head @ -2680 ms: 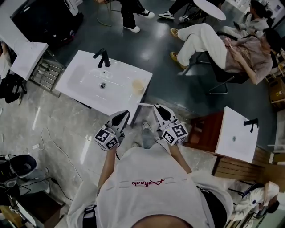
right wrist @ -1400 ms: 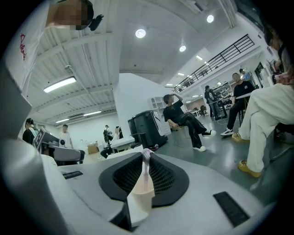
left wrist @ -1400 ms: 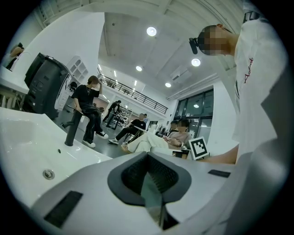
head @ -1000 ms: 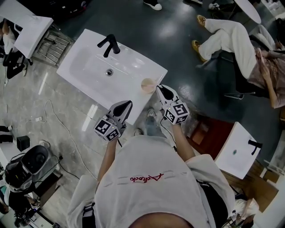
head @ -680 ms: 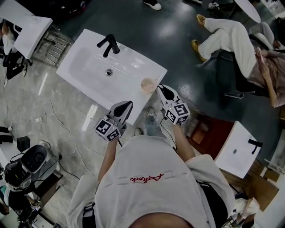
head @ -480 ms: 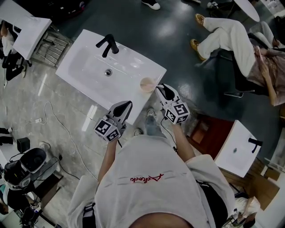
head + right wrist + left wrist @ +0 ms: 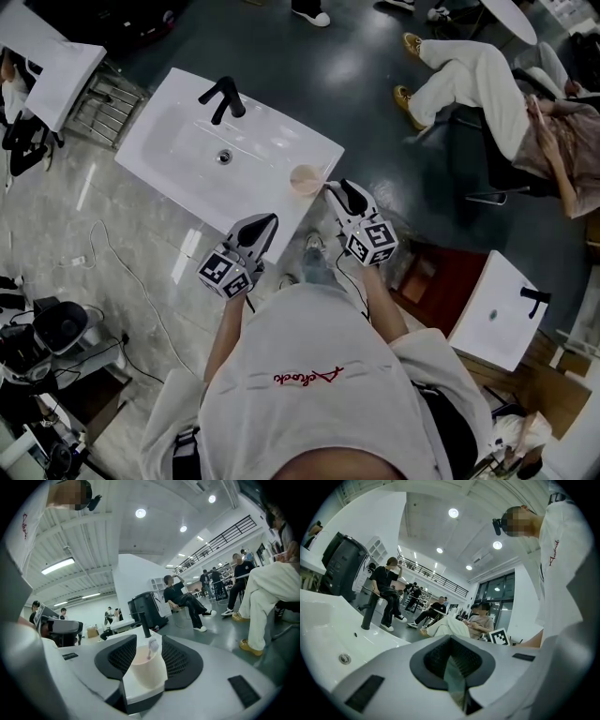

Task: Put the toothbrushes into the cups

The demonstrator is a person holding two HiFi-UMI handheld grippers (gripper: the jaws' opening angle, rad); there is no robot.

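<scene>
One white sink (image 7: 178, 159) with a black tap (image 7: 222, 98) fills the left of the head view. Below its near edge the left claw (image 7: 262, 225) points level toward it, clenched to a thin slit with nothing seen in its grip. On the sink's near right corner stands the pale cup (image 7: 307, 178), and a toothbrush (image 7: 151, 649) leans inside it, bristle head up. Just right of the cup the right claw (image 7: 336, 190) is released: its jaws have just been opening and stand wide, the cup in line between them, pads off it
</scene>
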